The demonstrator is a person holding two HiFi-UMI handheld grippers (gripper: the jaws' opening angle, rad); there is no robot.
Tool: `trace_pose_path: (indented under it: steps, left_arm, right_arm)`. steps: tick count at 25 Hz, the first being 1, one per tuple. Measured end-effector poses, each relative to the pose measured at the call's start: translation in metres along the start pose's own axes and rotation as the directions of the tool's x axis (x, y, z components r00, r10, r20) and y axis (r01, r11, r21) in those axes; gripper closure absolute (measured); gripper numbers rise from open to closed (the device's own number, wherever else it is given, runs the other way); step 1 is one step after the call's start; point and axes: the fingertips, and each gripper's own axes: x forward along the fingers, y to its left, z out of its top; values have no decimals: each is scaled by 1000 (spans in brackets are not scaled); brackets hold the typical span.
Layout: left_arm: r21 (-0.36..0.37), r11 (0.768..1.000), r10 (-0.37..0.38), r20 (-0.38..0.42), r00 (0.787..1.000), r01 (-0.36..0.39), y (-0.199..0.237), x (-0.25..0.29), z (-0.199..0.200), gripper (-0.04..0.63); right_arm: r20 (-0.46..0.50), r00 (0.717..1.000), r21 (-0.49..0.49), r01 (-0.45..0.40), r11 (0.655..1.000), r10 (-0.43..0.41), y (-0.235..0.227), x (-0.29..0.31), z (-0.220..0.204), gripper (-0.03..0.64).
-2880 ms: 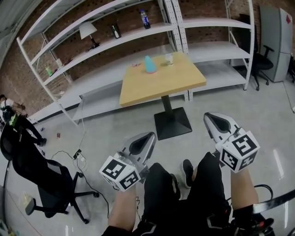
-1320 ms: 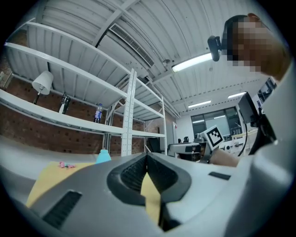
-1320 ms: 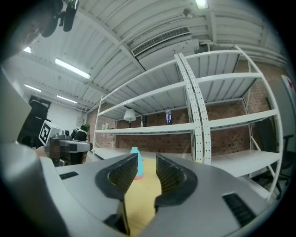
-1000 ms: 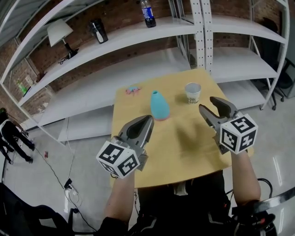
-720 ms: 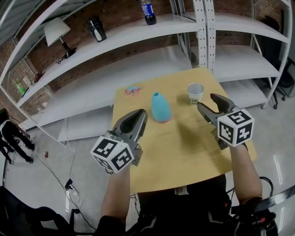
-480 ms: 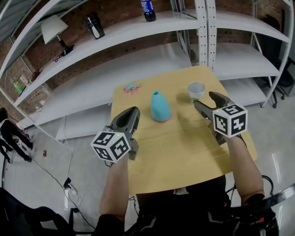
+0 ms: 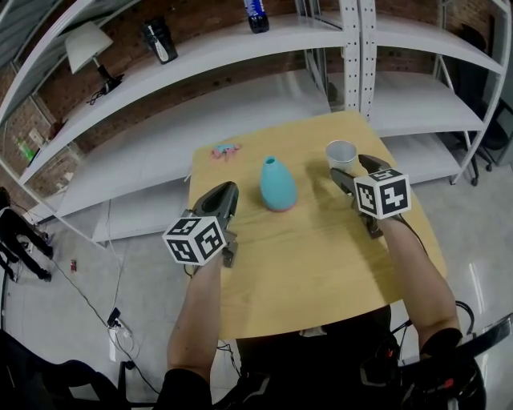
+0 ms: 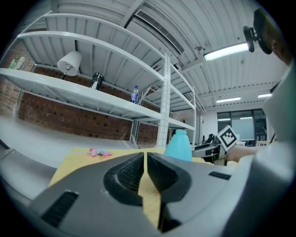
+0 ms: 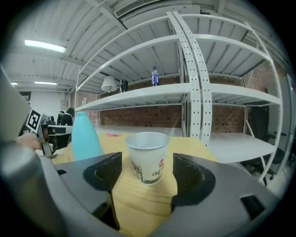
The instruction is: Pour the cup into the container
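A white paper cup (image 7: 341, 154) (image 9: 147, 156) stands upright near the far right of the wooden table (image 7: 321, 256). A turquoise vase-shaped container (image 7: 277, 184) (image 8: 178, 146) (image 9: 86, 138) stands left of it, mid-table. My right gripper (image 7: 350, 167) (image 9: 146, 172) is open; its jaws have just been opening. The cup stands right at its tips, in line with the gap, and neither pad touches it. My left gripper (image 7: 225, 190) (image 8: 144, 159) is shut with nothing in it, over the table's left edge, left of and nearer than the container.
A small pink item (image 7: 225, 150) (image 8: 99, 152) lies near the table's far left corner. White metal shelving (image 7: 240, 48) stands behind the table, carrying a bottle (image 7: 256, 14), a lamp (image 7: 90, 46) and a dark flask. The table's right edge is close to my right hand.
Both grippers have moved forward and down over the table. The right one has closed in on the cup and its jaws have widened. The left one has shifted leftward.
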Motion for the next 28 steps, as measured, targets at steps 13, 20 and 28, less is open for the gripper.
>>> trace_pose_path:
  steps: [13, 20, 28]
  left_arm:
    - [65, 997, -48, -26, 999, 50, -14, 14, -10, 594]
    - [65, 997, -45, -29, 999, 47, -8, 15, -11, 594]
    - [113, 991, -71, -46, 996, 76, -17, 16, -16, 594]
  right_arm:
    - [-11, 1000, 5, -22, 1000, 22, 2, 21, -2, 292]
    - [-22, 1000, 40, -16, 999, 17, -2, 30, -3, 293]
    - [-30, 1000, 53, 1, 999, 1, -5, 32, -5, 295]
